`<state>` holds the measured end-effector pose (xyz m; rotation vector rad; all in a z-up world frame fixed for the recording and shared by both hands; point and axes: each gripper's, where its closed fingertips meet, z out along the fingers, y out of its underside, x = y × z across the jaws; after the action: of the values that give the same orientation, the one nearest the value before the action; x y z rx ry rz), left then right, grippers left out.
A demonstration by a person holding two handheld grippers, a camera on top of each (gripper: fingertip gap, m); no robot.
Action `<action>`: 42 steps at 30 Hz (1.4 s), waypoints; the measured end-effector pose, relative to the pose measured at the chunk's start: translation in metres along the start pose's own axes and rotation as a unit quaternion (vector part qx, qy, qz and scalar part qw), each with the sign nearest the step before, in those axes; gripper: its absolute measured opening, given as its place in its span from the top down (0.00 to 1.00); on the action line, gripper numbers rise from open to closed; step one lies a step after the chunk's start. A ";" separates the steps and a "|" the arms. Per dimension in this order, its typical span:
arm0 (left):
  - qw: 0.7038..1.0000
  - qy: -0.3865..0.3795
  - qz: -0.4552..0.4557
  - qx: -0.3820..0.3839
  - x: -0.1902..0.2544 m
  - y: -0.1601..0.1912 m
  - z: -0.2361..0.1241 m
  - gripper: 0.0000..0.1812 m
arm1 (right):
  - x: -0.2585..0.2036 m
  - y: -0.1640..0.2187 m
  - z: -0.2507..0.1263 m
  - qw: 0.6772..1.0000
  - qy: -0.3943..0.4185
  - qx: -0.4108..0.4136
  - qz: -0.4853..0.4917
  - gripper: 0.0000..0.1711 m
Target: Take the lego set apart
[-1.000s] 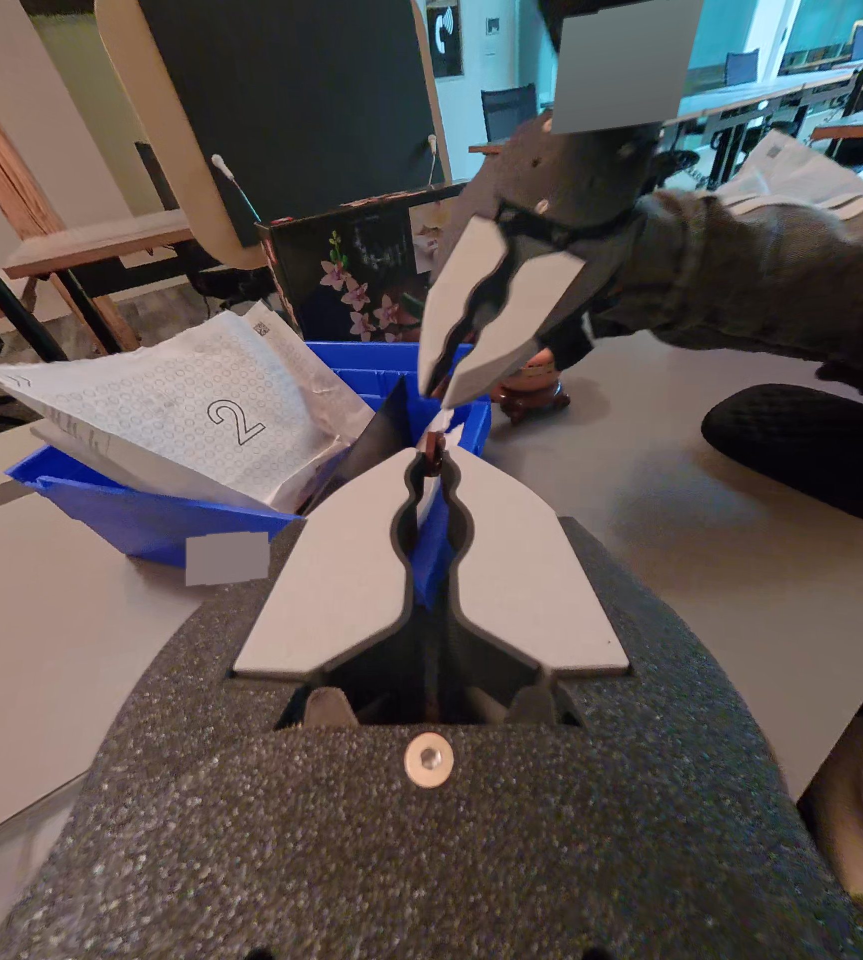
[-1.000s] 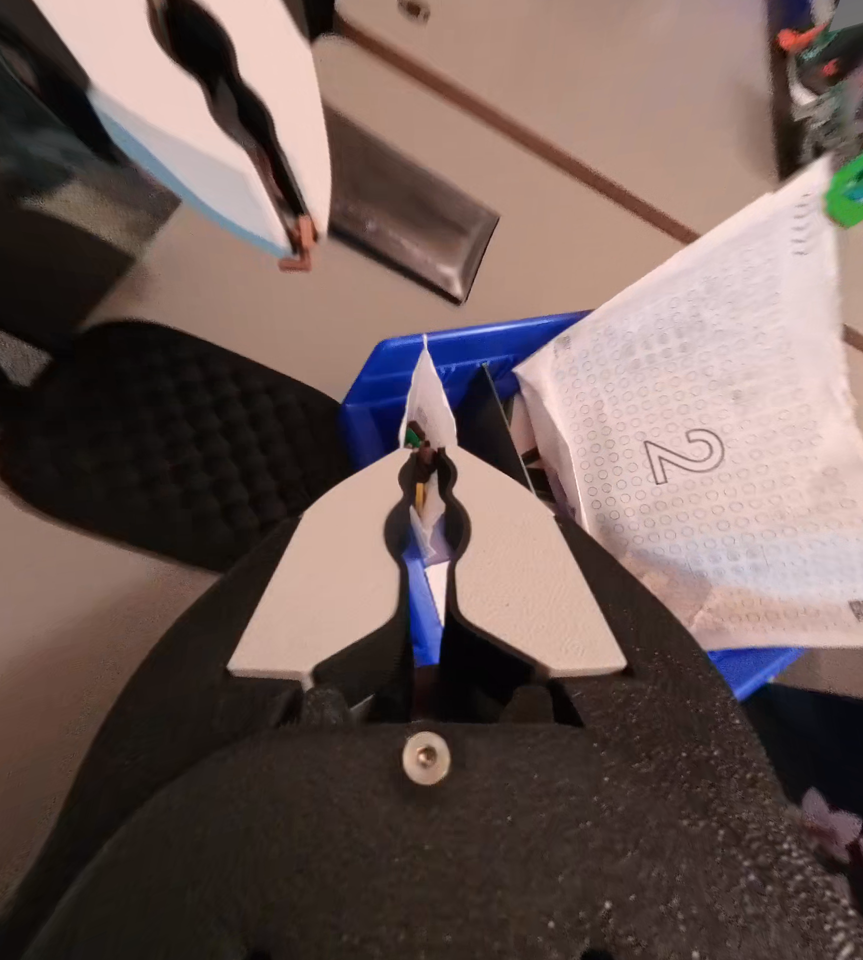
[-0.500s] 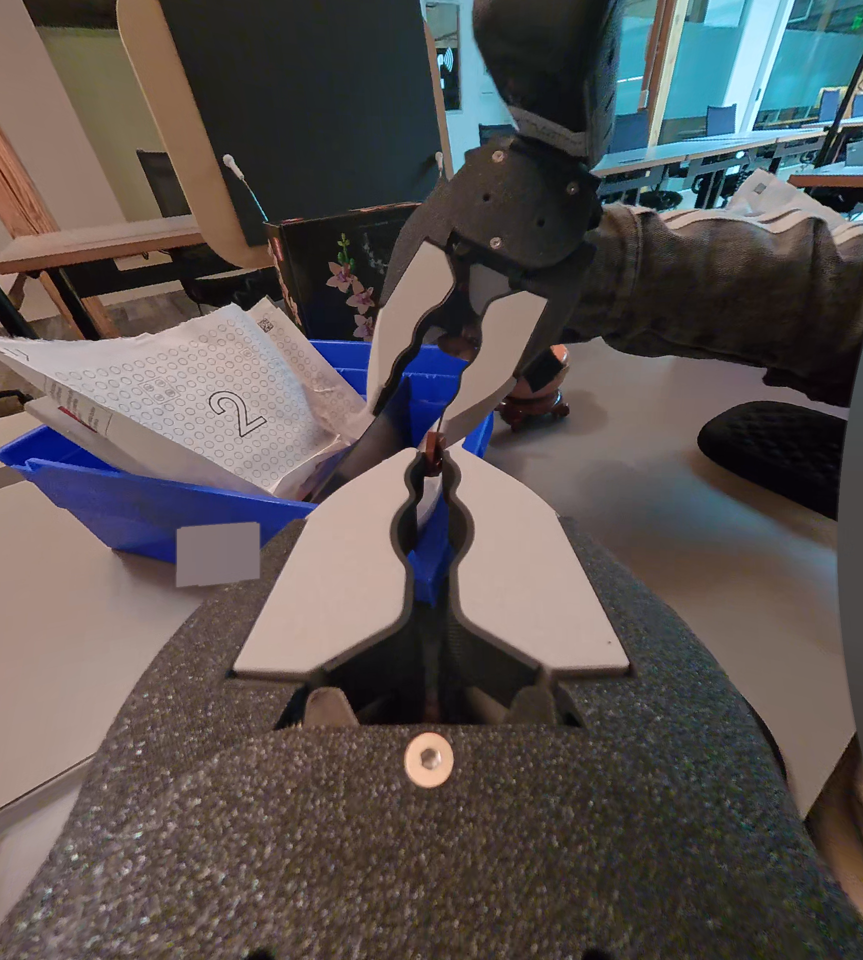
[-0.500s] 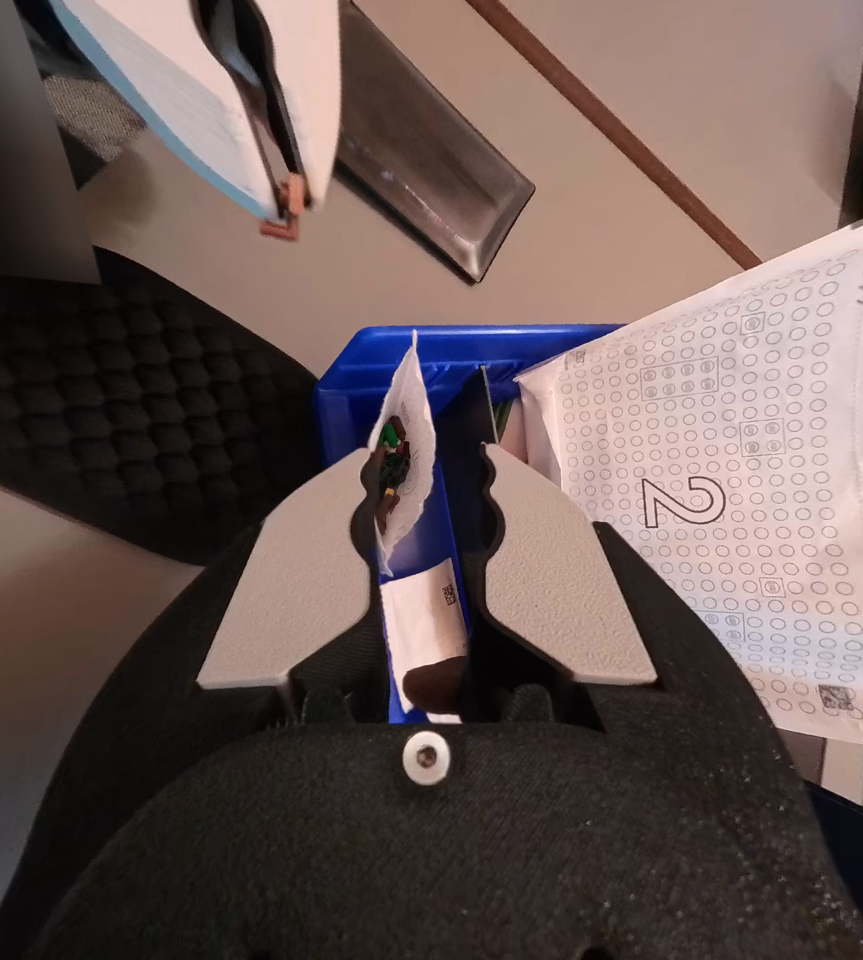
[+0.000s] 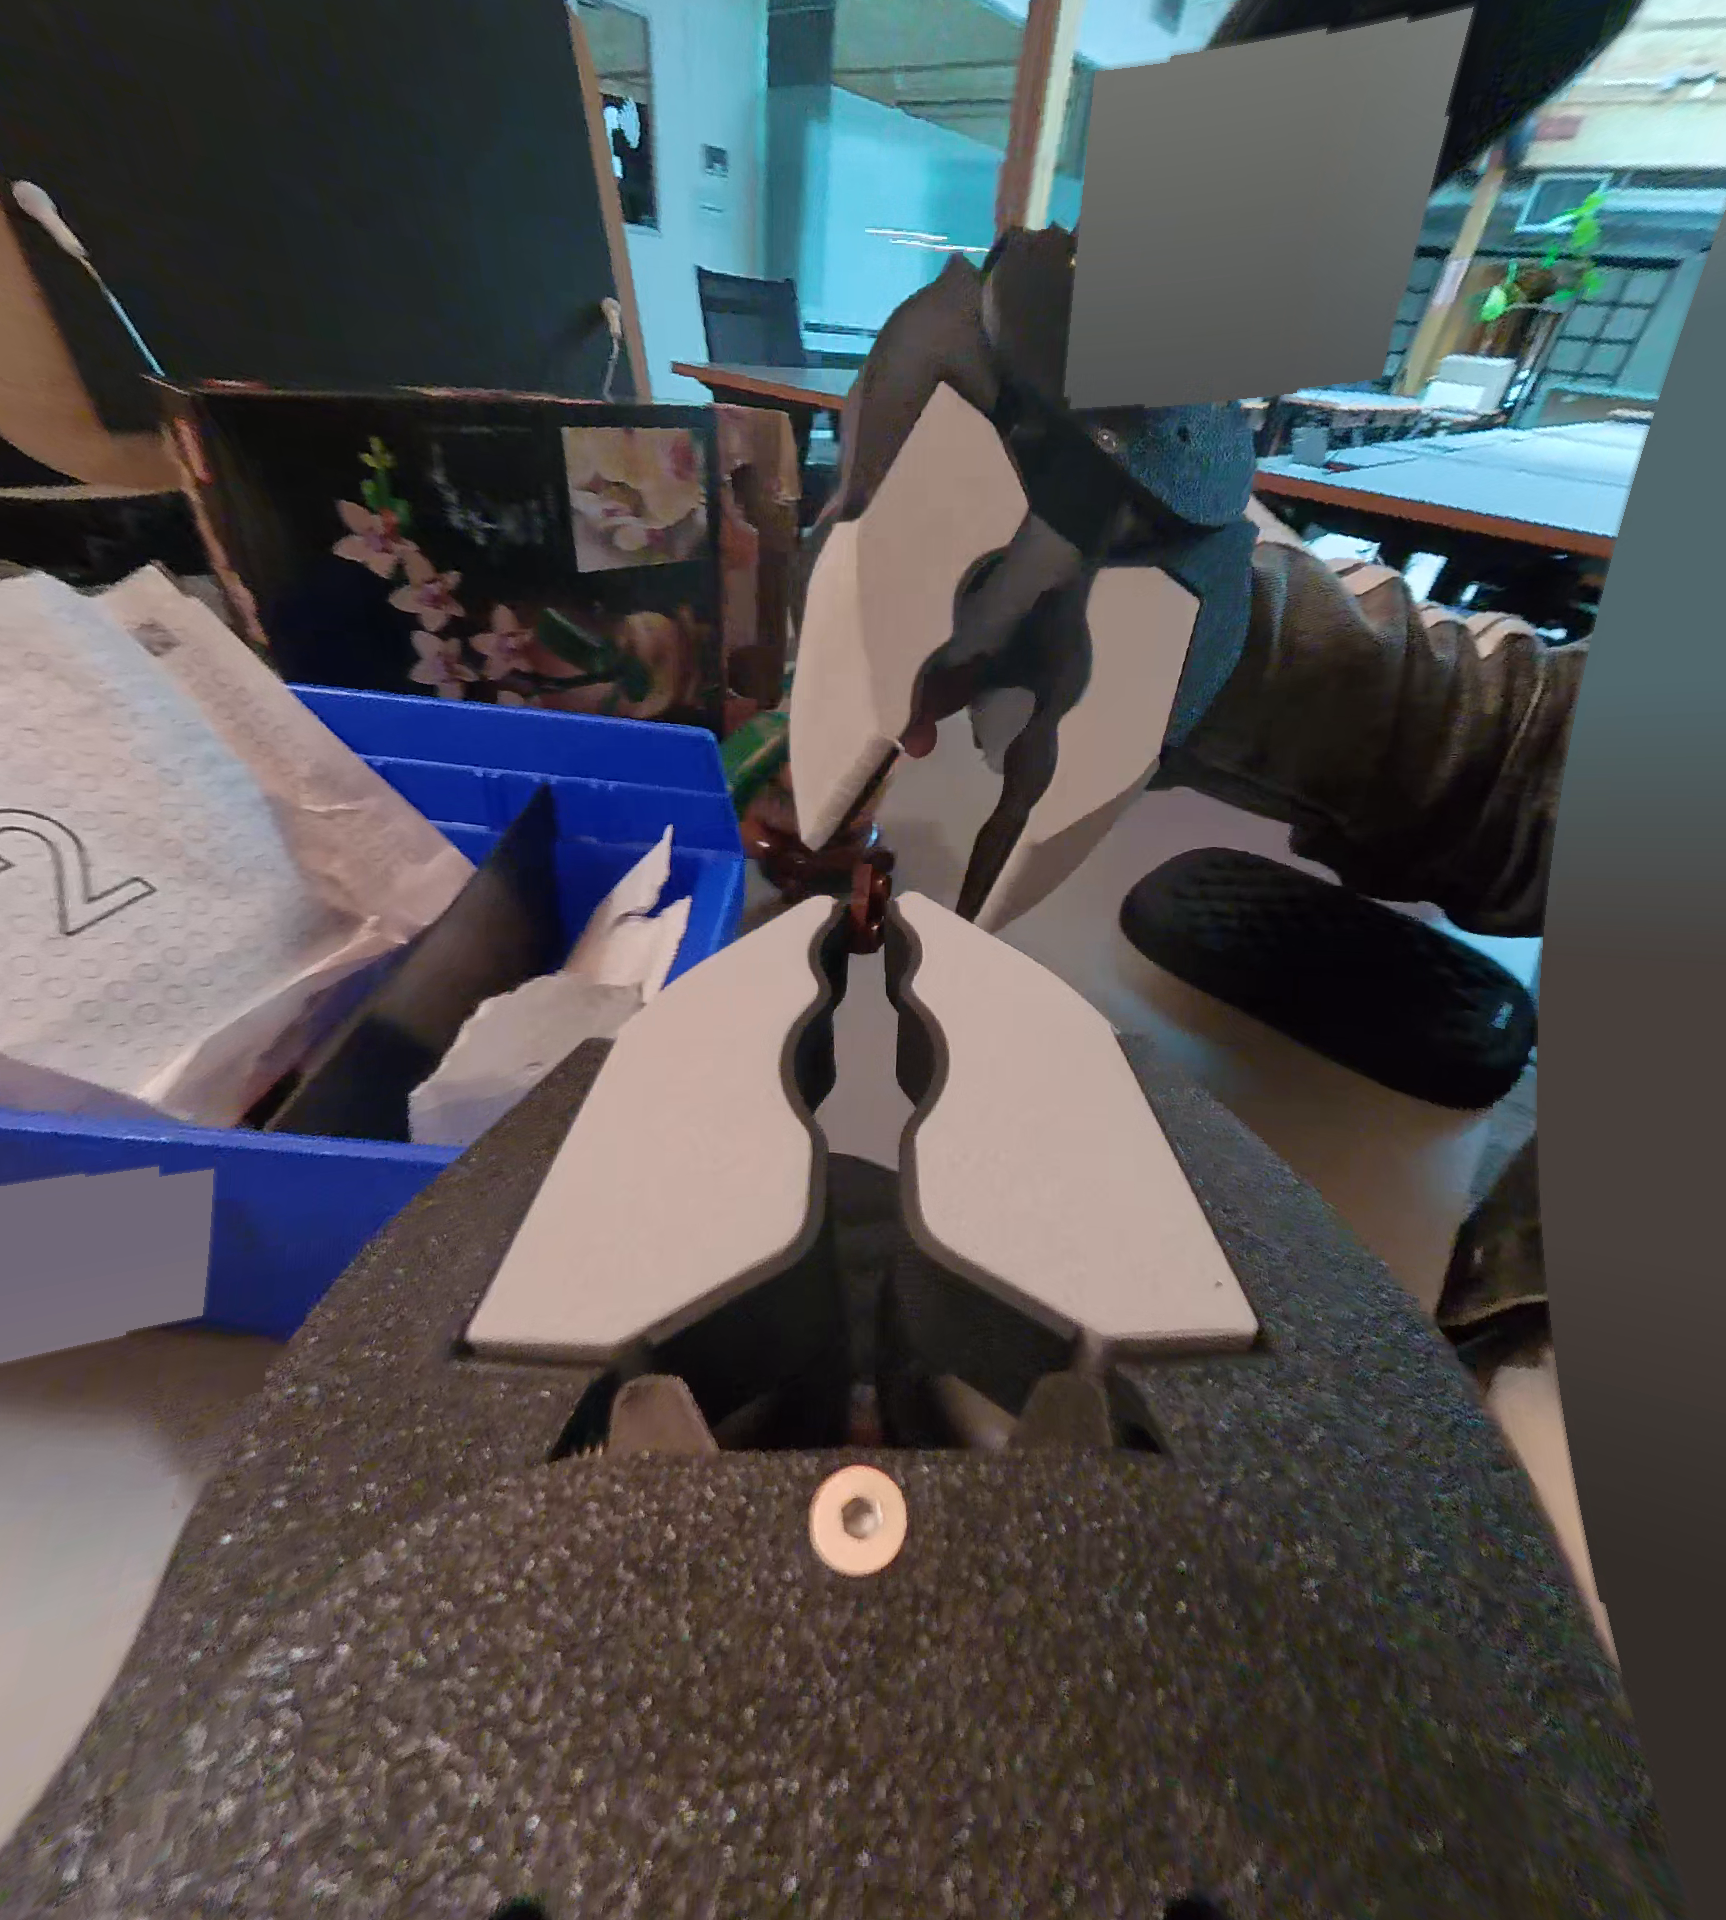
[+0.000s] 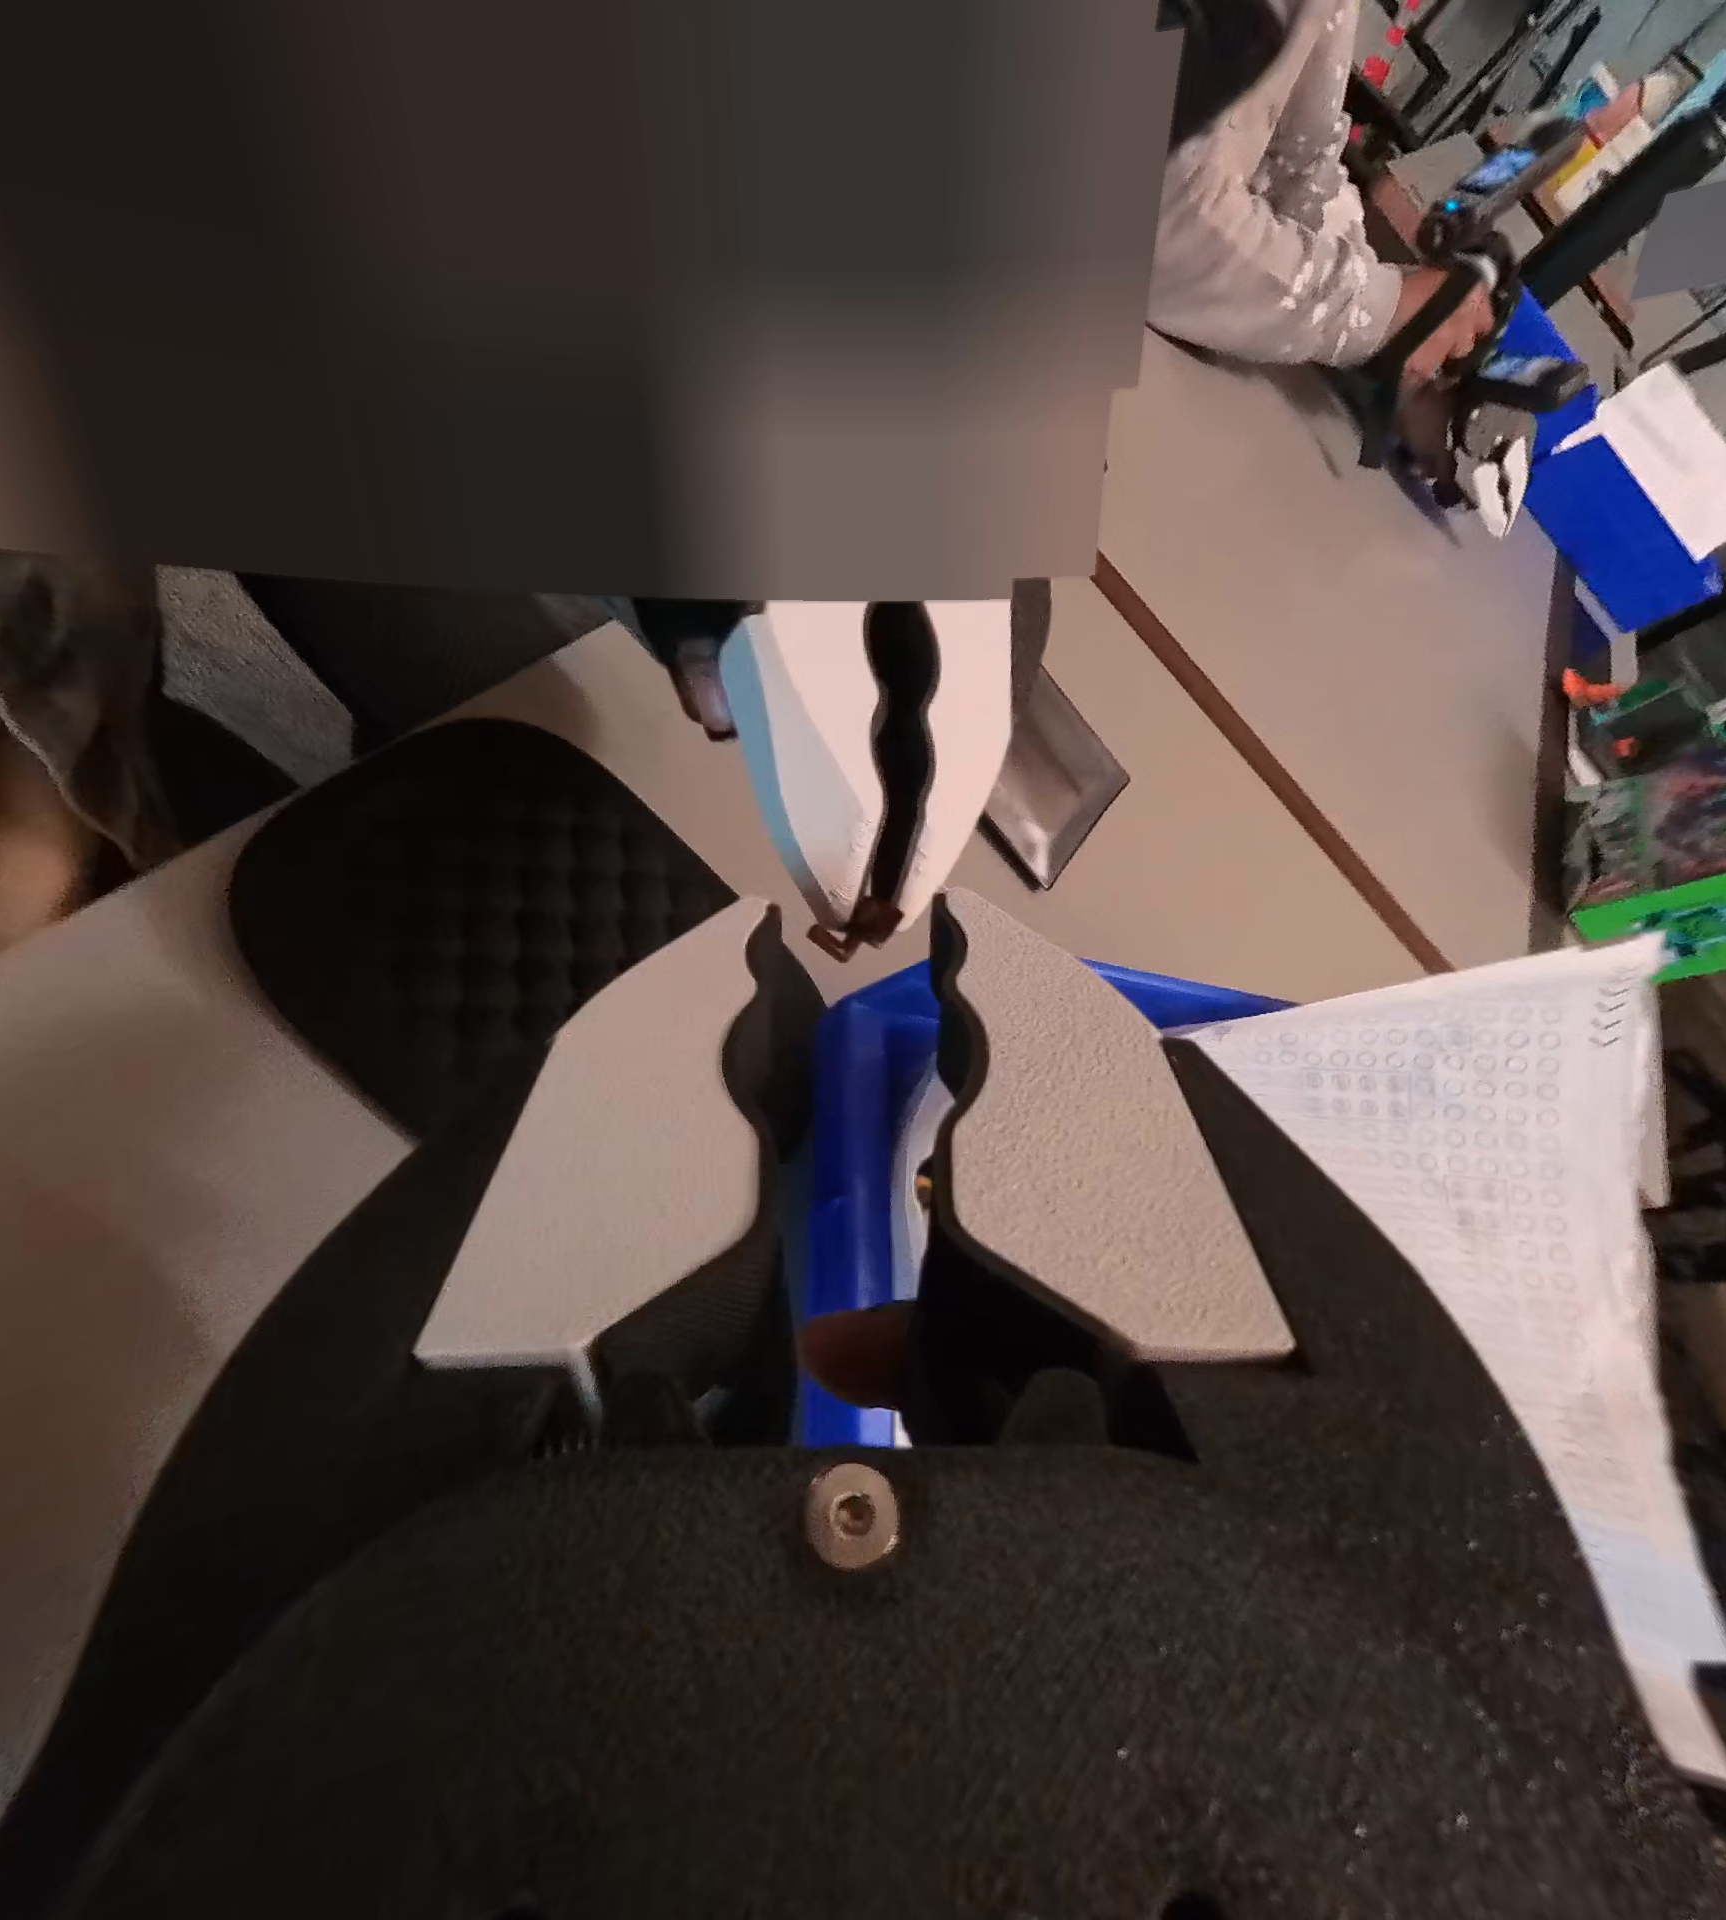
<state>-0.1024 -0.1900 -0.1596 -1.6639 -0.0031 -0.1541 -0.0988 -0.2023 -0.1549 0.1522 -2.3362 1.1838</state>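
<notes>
My left gripper [image 5: 864, 914] pinches a small brown lego piece [image 5: 864, 906] at its tips, above the bench [image 5: 1202, 1101] beside the blue bin [image 5: 568, 758]. My right gripper [image 6: 854, 920] hangs spread, empty, facing that piece.

Left gripper [image 5: 864, 920] fingers pinch a brown lego piece [image 5: 861, 906] beside the blue bin [image 5: 568, 758].

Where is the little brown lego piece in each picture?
Left wrist view: the brown lego piece sits just above centre, pinched at the tips of the left gripper.
Right wrist view: the same piece shows just above centre, hanging from the left gripper's tips, between the open tips of the right gripper.
Shared landmark: the blue bin.
</notes>
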 end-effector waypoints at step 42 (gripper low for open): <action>0.993 -0.014 0.035 -0.115 -0.008 0.044 -0.003 0.76 | 0.051 0.081 0.020 0.986 0.057 -0.112 0.106 0.81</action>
<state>-0.1069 -0.1969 -0.2040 -1.8945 0.0534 -0.0801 -0.1764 -0.1622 -0.1981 -0.2416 -2.4070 0.9863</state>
